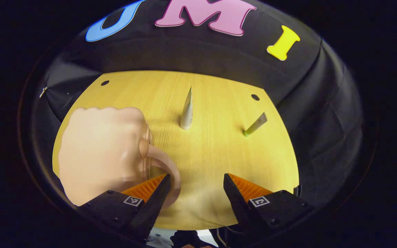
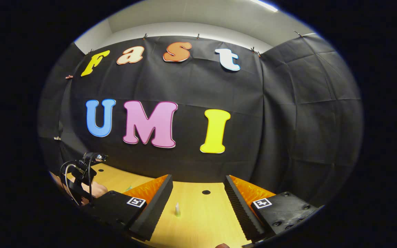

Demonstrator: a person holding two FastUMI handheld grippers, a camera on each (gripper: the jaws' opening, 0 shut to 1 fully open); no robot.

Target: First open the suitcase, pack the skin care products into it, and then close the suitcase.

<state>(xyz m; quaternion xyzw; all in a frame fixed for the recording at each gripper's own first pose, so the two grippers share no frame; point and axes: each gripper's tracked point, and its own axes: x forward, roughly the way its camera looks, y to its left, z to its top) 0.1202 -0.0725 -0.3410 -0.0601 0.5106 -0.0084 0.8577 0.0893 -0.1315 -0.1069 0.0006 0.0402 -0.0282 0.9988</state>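
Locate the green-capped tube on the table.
In the left gripper view, the green-capped tube stands tilted on the wooden table, right of the white tube and near the table's right edge.

No readable text

The square coded marker [image 1: 132, 200] on each gripper is showing perhaps only patterns, no words.

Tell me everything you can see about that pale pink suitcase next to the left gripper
The suitcase looks small, pale pink and glossy, like smooth hard plastic, with rounded corners and a scalloped top edge. A curved handle of the same pink loops out from its side. It appears closed and sits on the wooden table, at the table's left in the left gripper view. The left gripper is open, and one finger overlaps the handle; whether they touch is unclear. The image is slightly blurred, so finer details cannot be made out.
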